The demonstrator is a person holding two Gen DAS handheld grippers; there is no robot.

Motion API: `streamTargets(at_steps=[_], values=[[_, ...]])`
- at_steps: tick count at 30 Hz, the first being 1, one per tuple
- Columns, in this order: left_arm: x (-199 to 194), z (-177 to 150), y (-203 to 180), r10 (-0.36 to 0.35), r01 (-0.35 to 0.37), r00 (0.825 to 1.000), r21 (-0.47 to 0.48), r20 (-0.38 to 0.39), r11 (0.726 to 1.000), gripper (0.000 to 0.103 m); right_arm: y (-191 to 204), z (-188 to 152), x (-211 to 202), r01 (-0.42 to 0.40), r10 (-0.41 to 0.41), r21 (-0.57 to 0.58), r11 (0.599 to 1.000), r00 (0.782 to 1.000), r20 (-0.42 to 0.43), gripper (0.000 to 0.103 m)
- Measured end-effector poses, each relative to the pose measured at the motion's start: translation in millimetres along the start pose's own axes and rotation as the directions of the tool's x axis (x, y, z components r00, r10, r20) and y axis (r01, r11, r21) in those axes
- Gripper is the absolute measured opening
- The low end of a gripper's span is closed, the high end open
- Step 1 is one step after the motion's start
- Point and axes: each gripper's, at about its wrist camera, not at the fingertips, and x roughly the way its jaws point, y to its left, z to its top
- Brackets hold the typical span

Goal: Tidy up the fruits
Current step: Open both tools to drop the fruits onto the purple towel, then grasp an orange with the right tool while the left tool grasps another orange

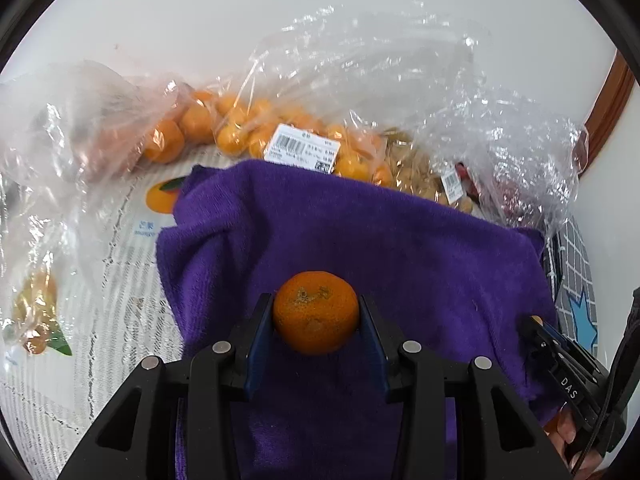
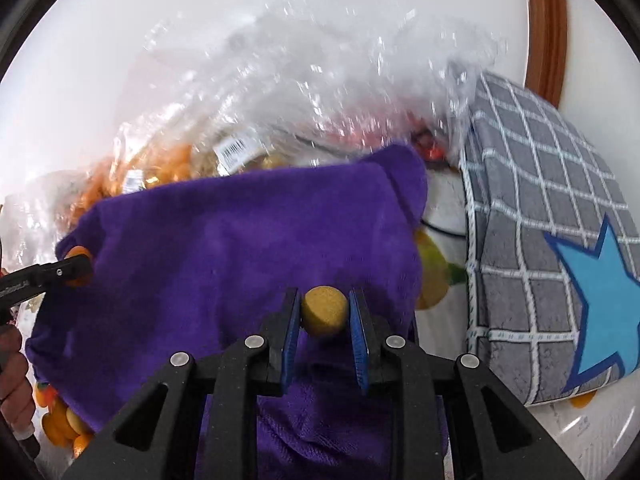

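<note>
My left gripper (image 1: 316,314) is shut on an orange mandarin (image 1: 316,312), held just above a purple towel (image 1: 360,232). In the right wrist view my right gripper (image 2: 324,318) is shut on a small tan round fruit (image 2: 323,311), also over the purple towel (image 2: 224,240). The left gripper's tip with its mandarin (image 2: 76,266) shows at the left edge of that view. The right gripper (image 1: 560,356) appears at the lower right of the left wrist view. Behind the towel lies a clear bag of mandarins (image 1: 240,128) with a barcode label, and a bag of tan fruits (image 1: 412,168).
Crinkled clear plastic bags (image 1: 400,72) pile up at the back against a white wall. A grey checked cushion with a blue star (image 2: 560,240) lies at the right. The fruit-print tablecloth (image 1: 100,240) lies under all. A hand (image 2: 12,376) shows at the left edge.
</note>
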Motion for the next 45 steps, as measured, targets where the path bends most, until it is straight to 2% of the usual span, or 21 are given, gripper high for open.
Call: streamTargets(at_steps=[6,12,13,15,17,19,25,27,29,33,36,42,45], values=[[7,-2,-5,0.042,-0.042,0.999,0.027,-0.008,0.999,0.040,8,-1,6,0.043,-0.043,-0.047,0.998,0.999,-0.014,0.024],[7,-3,-10,0.072,-0.071,0.997,0.051,-0.001,0.996,0.041,11,0,7,0.036,-0.037,-0.056,0.998,0.999,-0.023,0.027],[8,-3,-11,0.074,-0.073,0.997,0.057,-0.004,0.996,0.042,9,0,6,0.026,-0.028,-0.054,0.998,0.999,-0.025,0.034],[7,-3,-14,0.071,-0.070,0.997,0.072,-0.012,0.995,0.054,7,0,1,-0.007,0.006,-0.043,0.999,1.000,-0.021,0.043],[1,-1,-16,0.095,-0.095,0.995,0.072,0.003,0.993,0.058,6,0,-6,-0.037,0.037,-0.037,0.999,0.999,-0.013,0.057],[-10,2,-20,0.113,-0.115,0.993,0.069,0.027,0.991,0.058,8,1,-15,-0.040,0.041,-0.041,0.998,0.999,0.015,0.061],[-69,2,-34,0.111,-0.130,0.980,0.111,0.163,0.985,0.058,9,9,-60,-0.041,0.050,-0.063,0.997,0.989,0.143,0.061],[-95,-9,-32,0.078,-0.104,0.973,0.111,0.218,0.988,0.058,5,8,-82,0.004,0.008,-0.065,0.998,0.982,0.189,0.061],[-112,-18,-28,0.074,-0.104,0.969,0.118,0.237,0.988,0.058,-3,7,-97,0.054,-0.040,-0.063,0.997,0.980,0.196,0.061],[-139,-40,-9,0.067,-0.090,0.967,0.087,0.245,0.992,0.057,-31,-11,-115,0.029,-0.024,-0.035,0.999,0.989,0.148,0.061],[-146,-55,6,0.051,-0.070,0.975,0.082,0.215,0.994,0.057,-48,-37,-117,0.001,0.001,-0.018,1.000,0.995,0.098,0.061],[-145,-86,28,0.031,-0.041,0.985,0.054,0.168,0.998,0.057,-45,-92,-103,-0.054,0.055,-0.043,0.998,0.998,0.028,0.060],[-147,-101,34,0.029,-0.040,0.987,0.069,0.161,0.997,0.057,-40,-101,-90,-0.014,0.015,-0.051,0.999,1.000,0.008,0.054]])
